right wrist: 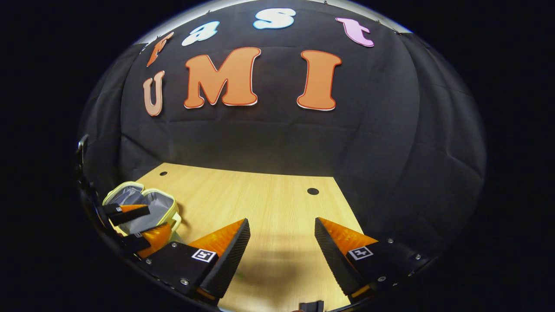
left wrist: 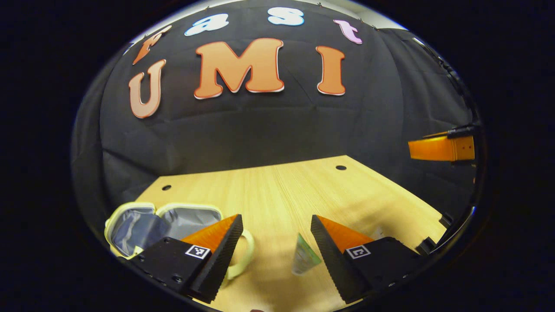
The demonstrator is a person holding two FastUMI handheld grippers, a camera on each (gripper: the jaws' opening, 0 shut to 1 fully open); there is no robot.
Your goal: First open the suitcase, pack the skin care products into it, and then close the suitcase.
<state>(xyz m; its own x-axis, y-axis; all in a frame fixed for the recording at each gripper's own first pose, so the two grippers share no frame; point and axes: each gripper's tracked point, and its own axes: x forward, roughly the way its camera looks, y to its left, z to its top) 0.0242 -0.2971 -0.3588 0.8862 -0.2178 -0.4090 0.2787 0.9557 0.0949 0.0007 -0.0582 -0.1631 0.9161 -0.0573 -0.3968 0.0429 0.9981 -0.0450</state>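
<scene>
Desk (left wrist: 277,190): light wood-grain surface, smooth, matt finish. Booth wall (left wrist: 269,125): black cloth, matt, creased. Suitcase (left wrist: 143,225): smooth pale rim, grey lining with a slight sheen, probably fabric. Tube (left wrist: 303,258): glossy, apparently plastic. Left claw (left wrist: 276,242): ridged, matt inner finger faces.

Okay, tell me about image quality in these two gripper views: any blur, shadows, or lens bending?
Left gripper view: the tube on the table looks soft and smeared, the open suitcase sharper; straight table edges bow from the fisheye. Right gripper view: a soft shadow lies on the wood between the right gripper fingers; the suitcase is squeezed at the rim.
</scene>
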